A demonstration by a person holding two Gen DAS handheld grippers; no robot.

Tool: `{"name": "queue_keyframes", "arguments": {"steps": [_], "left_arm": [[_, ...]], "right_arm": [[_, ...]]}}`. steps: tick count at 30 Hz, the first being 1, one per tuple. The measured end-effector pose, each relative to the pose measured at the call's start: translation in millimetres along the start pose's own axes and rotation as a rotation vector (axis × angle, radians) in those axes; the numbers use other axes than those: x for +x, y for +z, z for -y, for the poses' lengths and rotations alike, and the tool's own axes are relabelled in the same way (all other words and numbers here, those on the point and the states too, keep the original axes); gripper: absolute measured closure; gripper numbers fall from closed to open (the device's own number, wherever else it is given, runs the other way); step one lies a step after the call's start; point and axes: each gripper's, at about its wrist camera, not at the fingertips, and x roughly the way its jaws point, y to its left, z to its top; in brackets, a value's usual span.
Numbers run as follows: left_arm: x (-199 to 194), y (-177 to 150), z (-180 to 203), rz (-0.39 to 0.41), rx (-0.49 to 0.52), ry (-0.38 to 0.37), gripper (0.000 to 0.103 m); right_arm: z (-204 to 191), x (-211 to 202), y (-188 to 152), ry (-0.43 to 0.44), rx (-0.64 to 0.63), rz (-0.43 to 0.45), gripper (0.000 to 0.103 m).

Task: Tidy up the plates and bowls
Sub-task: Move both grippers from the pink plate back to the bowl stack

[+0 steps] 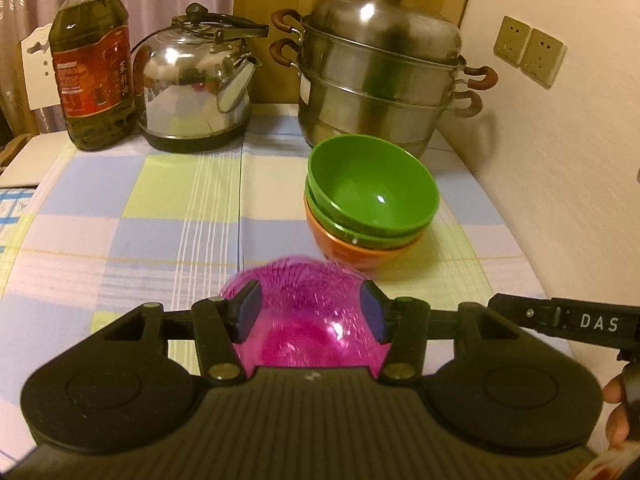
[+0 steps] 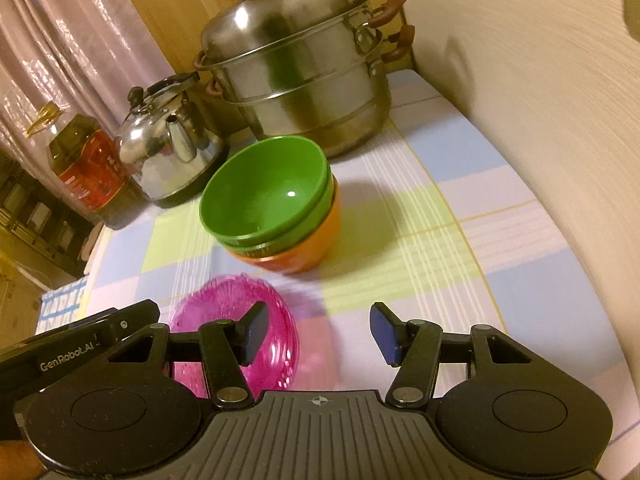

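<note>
In the left wrist view, the left gripper [image 1: 312, 314] fills the bottom of the frame, its 2 blue pads spread wide on either side of the pink bowl [image 1: 304, 320]. The pads sit at the bowl's flanks, but whether they press on it cannot be told from this view. The bowl is translucent and its upper rim is blurred. The right wrist view shows the same bowl [image 2: 236, 332] at lower left, with the left gripper's black body beside it.

The right gripper [image 2: 318, 338] stands open with nothing between its pads, over the checked cloth [image 2: 460, 280] at the bottom centre of its frame.

Just above and right of the pink bowl in the left view is a stack of 3 bowls: a green bowl [image 1: 372, 190] nested in a 2nd green one [image 1: 360, 232], both in an orange bowl [image 1: 352, 256]. The stack stands apart from the pink bowl, on the cloth [image 1: 160, 220].

Behind the stack, at upper right, is a steel steamer pot [image 1: 380, 68] with a domed lid. At upper centre stands a steel kettle [image 1: 196, 80], and at upper left an oil bottle [image 1: 92, 68] with a red label. On the wall at far right are 2 sockets [image 1: 528, 50].
</note>
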Motion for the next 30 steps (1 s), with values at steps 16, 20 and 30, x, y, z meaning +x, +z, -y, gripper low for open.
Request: {"name": "queue_keyframes", "arguments": {"steps": [16,20,30], "left_arm": [[-12,-30,-3,-0.024,-0.056,-0.002,0.053],[0,-15,-11,-0.061,-0.073,-0.028,0.053],[54,57,-31,-0.05,-0.088,-0.099,0.053]], "right_arm": [[5,-14,-26,-0.013,-0.044,-0.008,0.047],[8,-8,-10,0.007,-0.019,-0.009,0.047],[4,37,62,0.046,0.013,-0.04,0.047]]}}
